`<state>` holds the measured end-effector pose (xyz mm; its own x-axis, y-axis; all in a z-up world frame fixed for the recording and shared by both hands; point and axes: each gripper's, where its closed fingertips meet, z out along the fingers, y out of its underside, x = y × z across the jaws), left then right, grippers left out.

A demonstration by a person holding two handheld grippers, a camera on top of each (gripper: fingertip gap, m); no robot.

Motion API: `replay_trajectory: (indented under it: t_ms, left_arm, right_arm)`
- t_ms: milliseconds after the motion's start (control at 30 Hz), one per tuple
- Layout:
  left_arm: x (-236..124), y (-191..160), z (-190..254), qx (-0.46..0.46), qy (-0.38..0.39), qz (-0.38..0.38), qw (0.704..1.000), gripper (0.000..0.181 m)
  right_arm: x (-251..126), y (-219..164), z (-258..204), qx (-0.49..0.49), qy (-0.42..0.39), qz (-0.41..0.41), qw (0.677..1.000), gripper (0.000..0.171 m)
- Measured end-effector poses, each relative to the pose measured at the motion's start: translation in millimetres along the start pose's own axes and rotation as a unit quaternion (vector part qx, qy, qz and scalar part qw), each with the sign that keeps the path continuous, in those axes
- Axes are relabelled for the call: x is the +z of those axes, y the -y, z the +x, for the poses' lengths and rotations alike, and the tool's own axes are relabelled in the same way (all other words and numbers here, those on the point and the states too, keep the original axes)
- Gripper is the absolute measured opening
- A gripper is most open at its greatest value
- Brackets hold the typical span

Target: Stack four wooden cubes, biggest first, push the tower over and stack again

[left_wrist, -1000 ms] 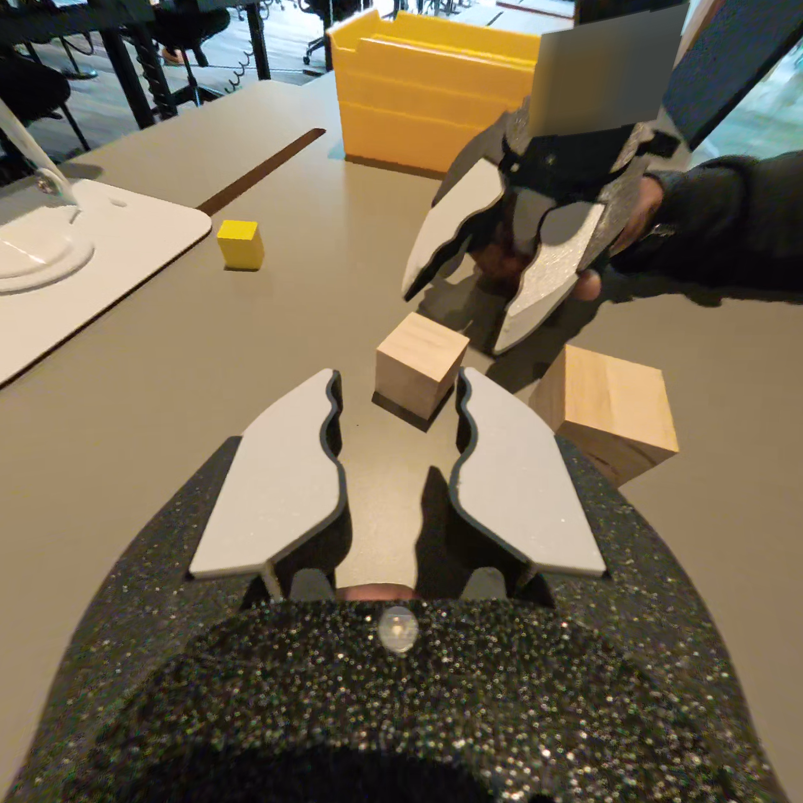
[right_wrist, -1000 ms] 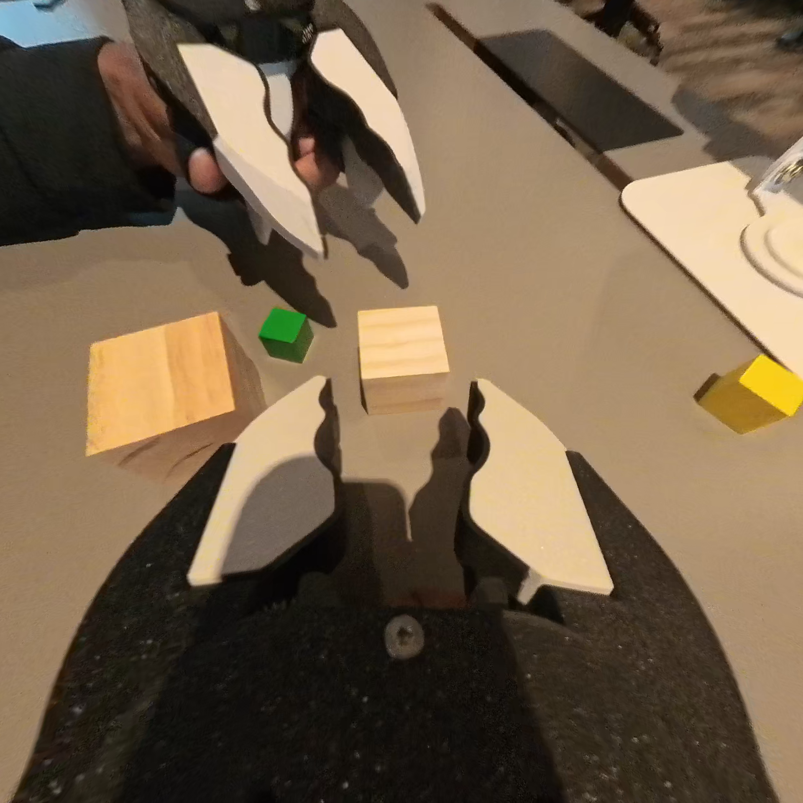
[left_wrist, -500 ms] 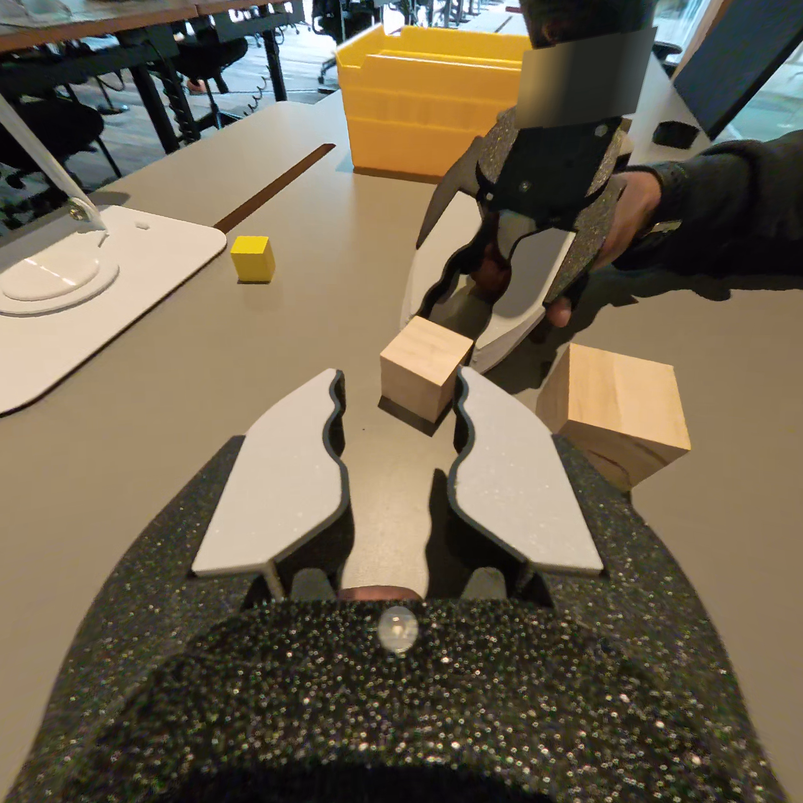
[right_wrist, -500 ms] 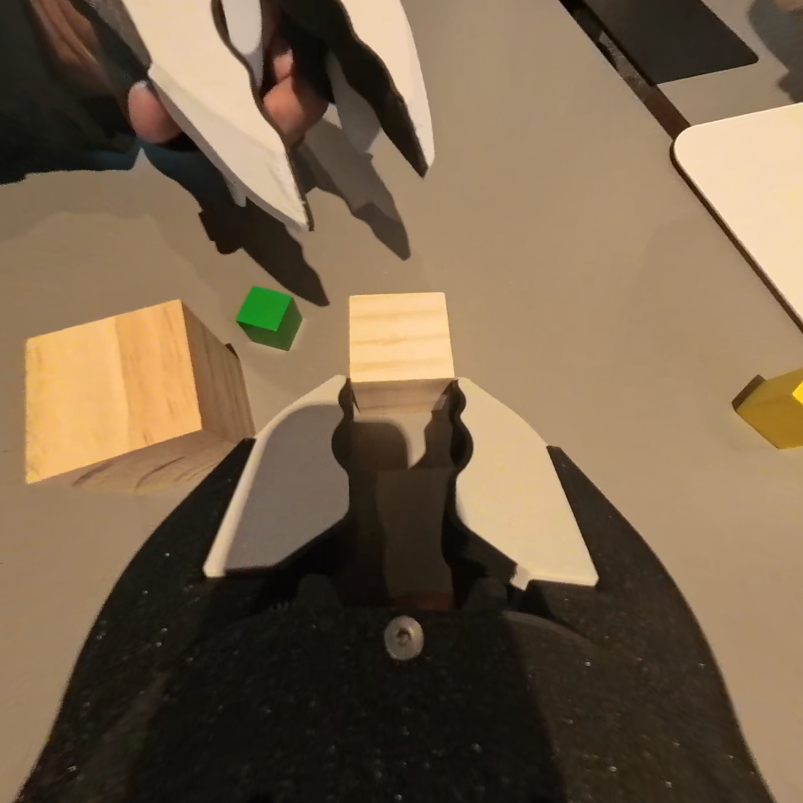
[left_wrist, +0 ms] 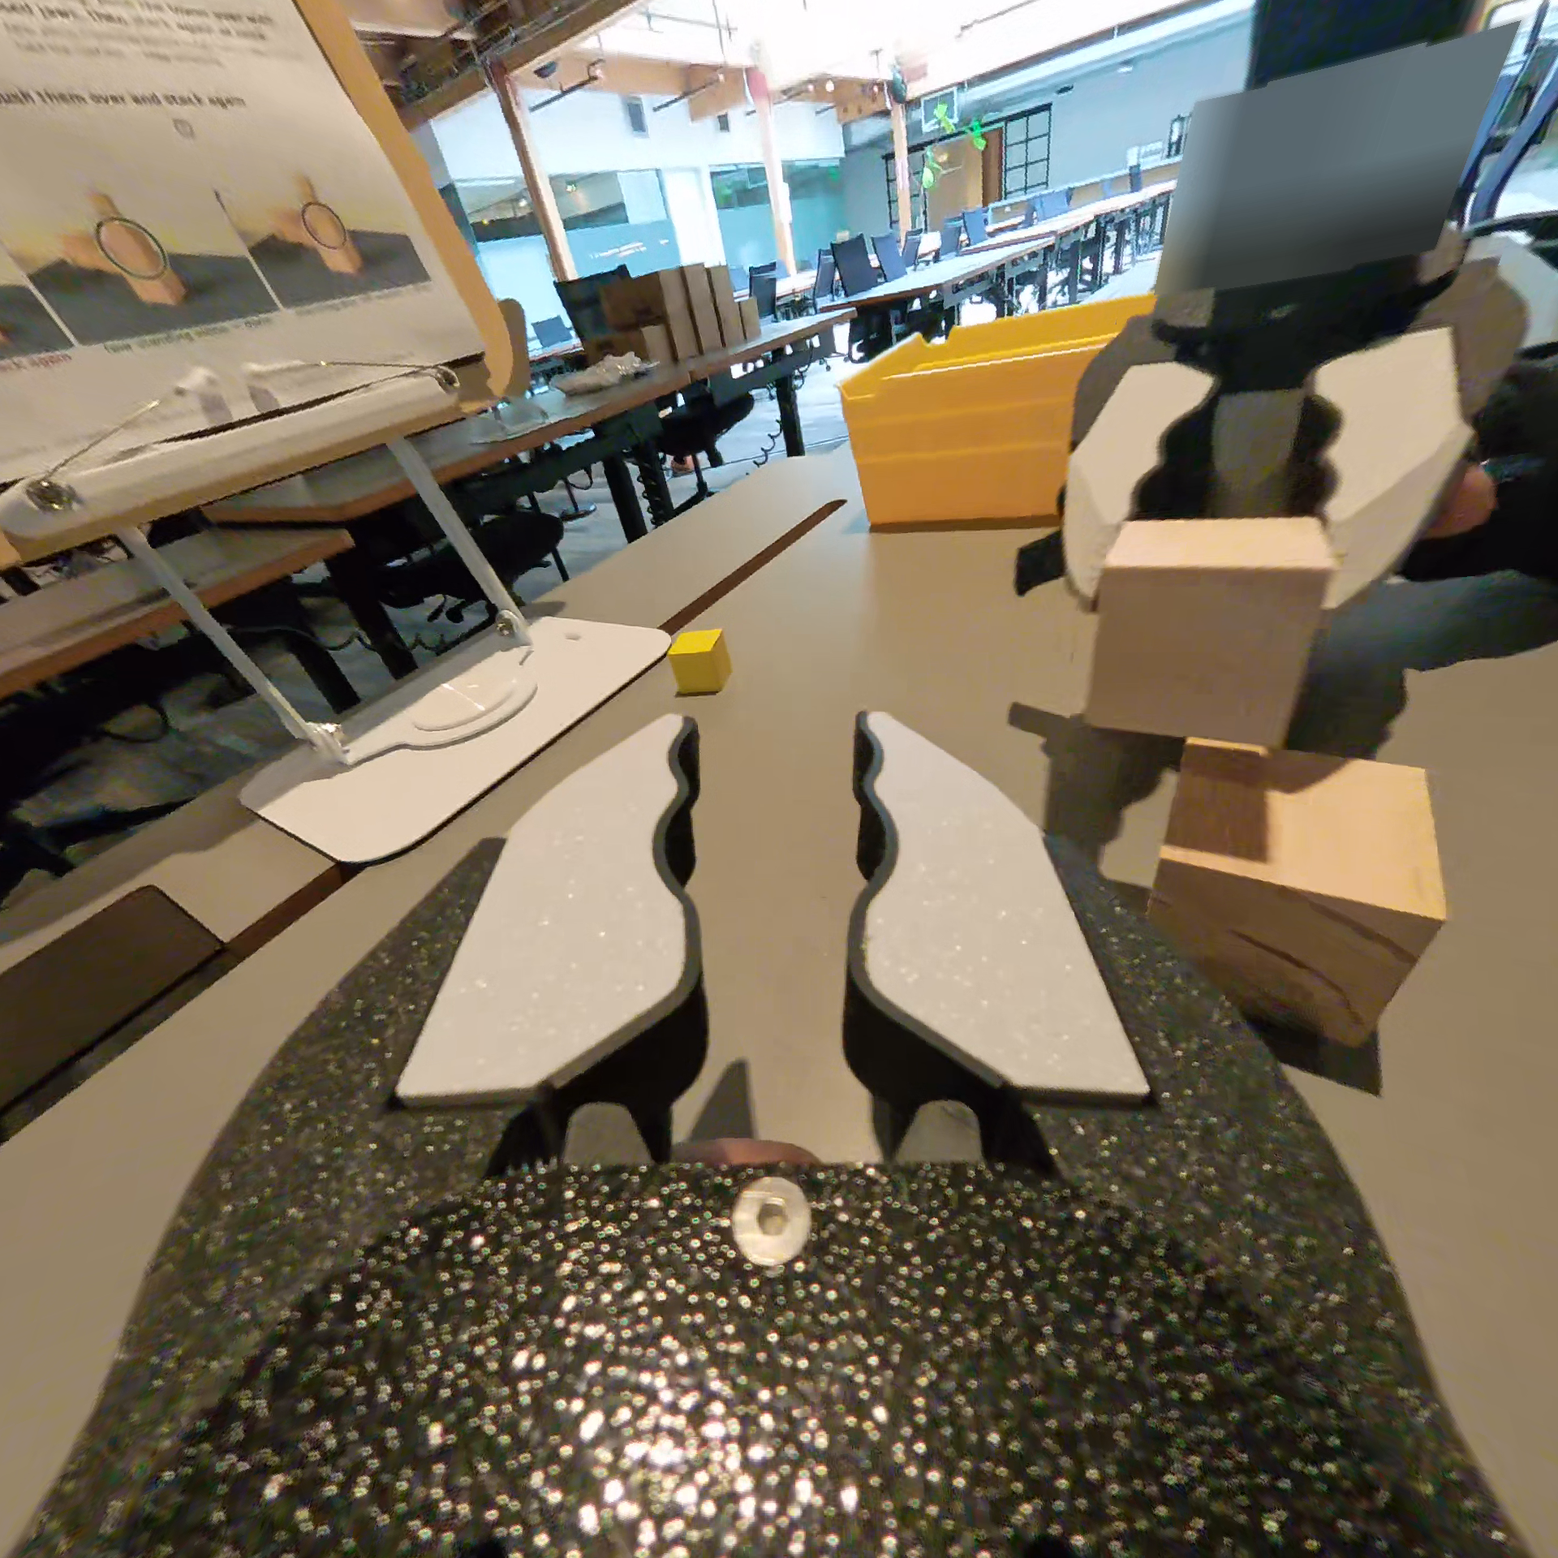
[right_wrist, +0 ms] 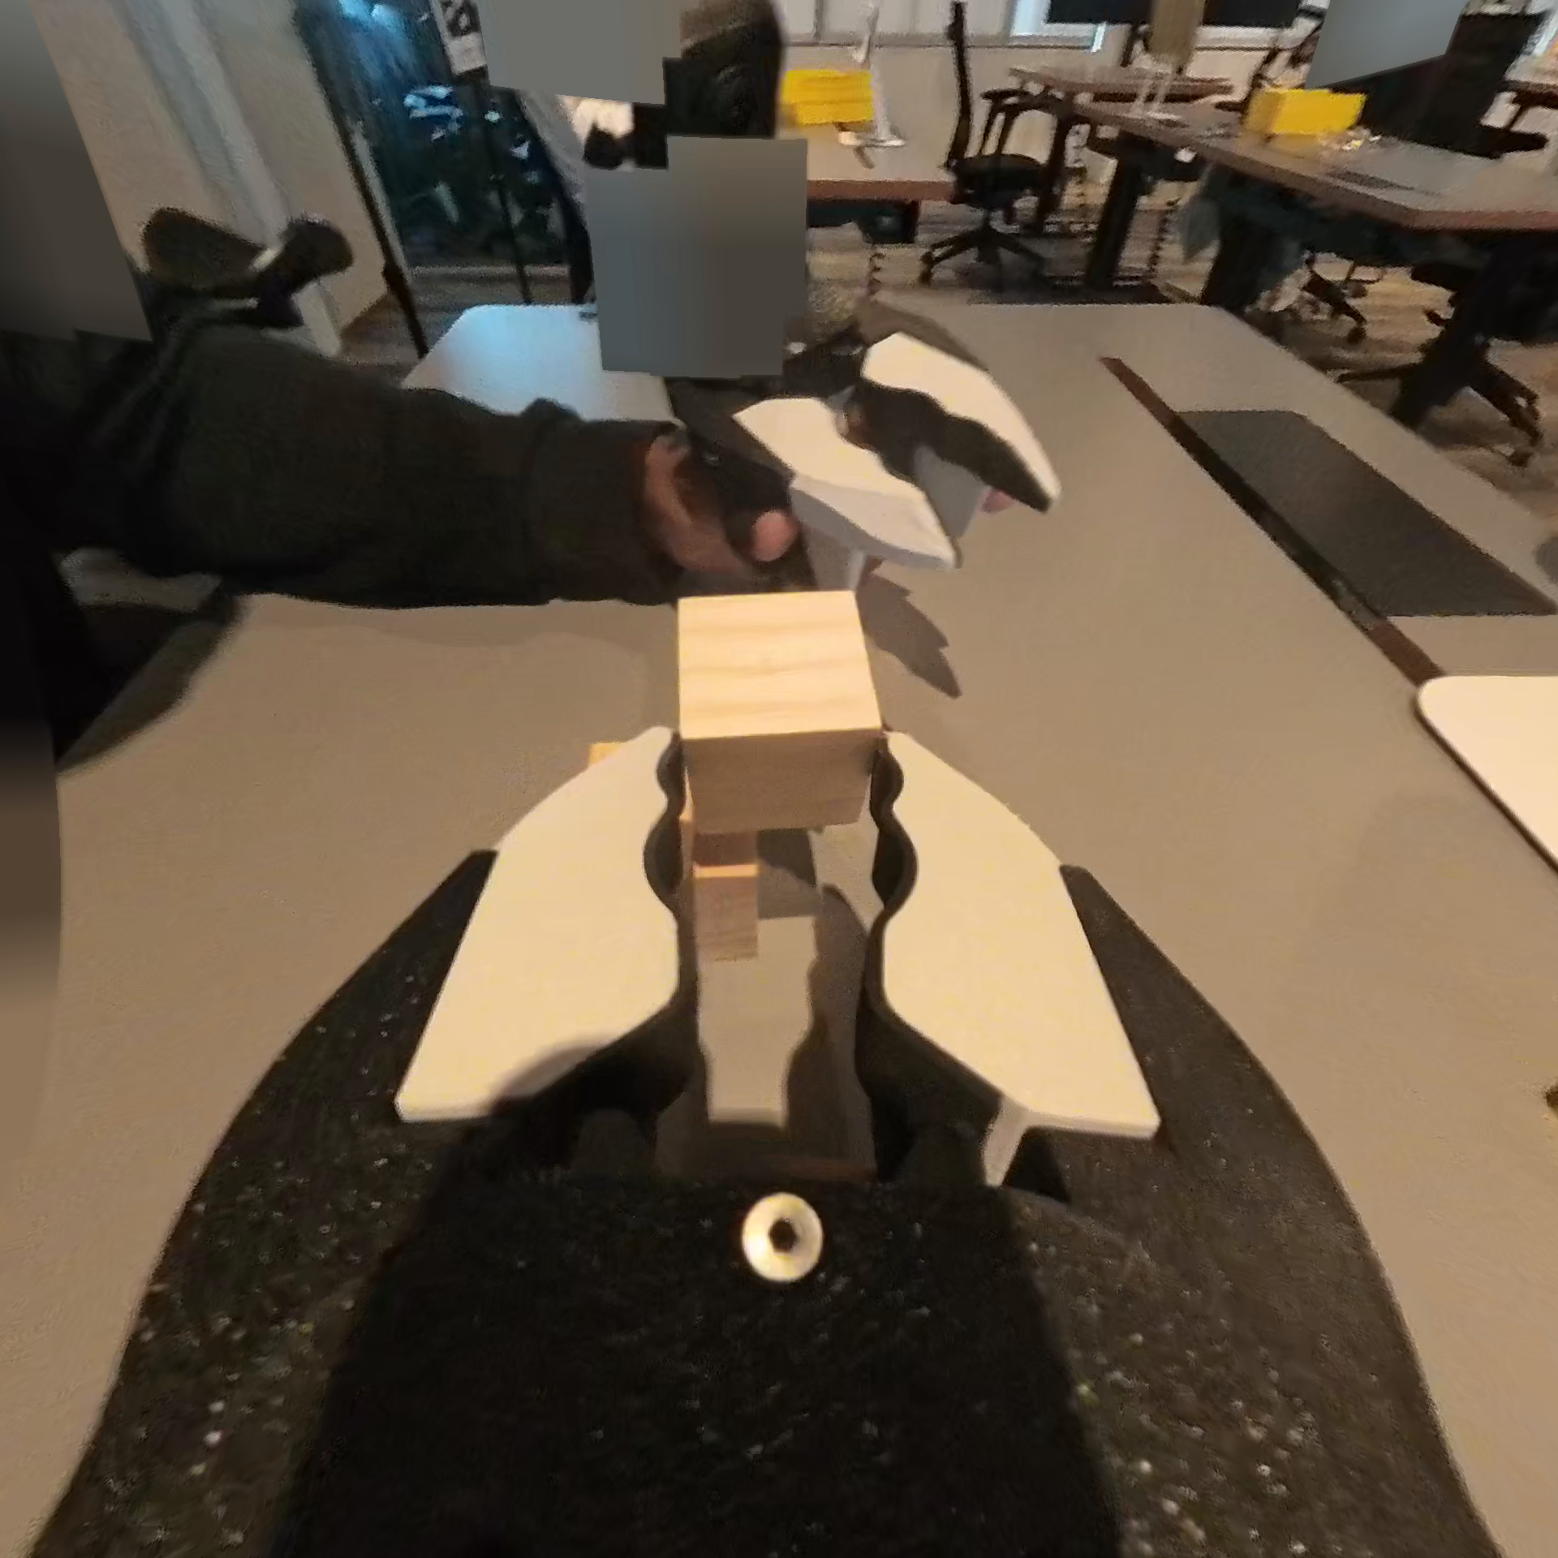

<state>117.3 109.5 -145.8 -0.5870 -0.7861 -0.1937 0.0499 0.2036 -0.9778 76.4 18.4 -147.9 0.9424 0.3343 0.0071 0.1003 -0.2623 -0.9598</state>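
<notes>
- Right wrist view: right gripper (right_wrist: pixel 776 759) is clamping the mid-size pale wooden cube (right_wrist: pixel 776 708) by its two side faces, carrying it clear of the grey tabletop (right_wrist: pixel 295 801).
- Cube is sitting at the very fingertips, level, w/ its top face showing.
- Key relation: big light-brown wooden cube (left_wrist: pixel 1298 885) is lying below the held one and offset. From the left wrist view the held cube (left_wrist: pixel 1206 632) is hanging above the big cube's far-left top corner, not centred; whether they're touching, can't tell.
- Judgement: next move is shifting the held cube over the big cube's top centre, then lowering flat. Neither cube has a long axis, so only face alignment matters.
- Left gripper (left_wrist: pixel 776 776) is hovering w/ fingers apart, holding nothing, aimed across the tabletop toward the small yellow cube (left_wrist: pixel 700 662), which is well apart from the stack.
- Right gripper is clearly the nearer one to the base cube; left gripper is just beside it, to its left.
- Risk, as I'm judging it: releasing off-centre could be tipping the cube off the edge.
</notes>
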Motion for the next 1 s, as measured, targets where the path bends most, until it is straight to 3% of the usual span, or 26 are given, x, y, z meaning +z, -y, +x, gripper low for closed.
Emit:
replay_trajectory:
  t_ms: [433, 1000]
  left_arm:
    - [5, -6, 8, 0.032, -0.007, -0.026, 0.999, 0.035]
    - [10, -14, 16, 0.062, -0.015, -0.054, 0.997, 0.035]
  right_arm:
    - [16, -20, -29, -0.02, -0.003, -0.066, 0.998, 0.042]
    - [15, -21, -30, -0.009, -0.005, -0.075, 0.997, 0.043]
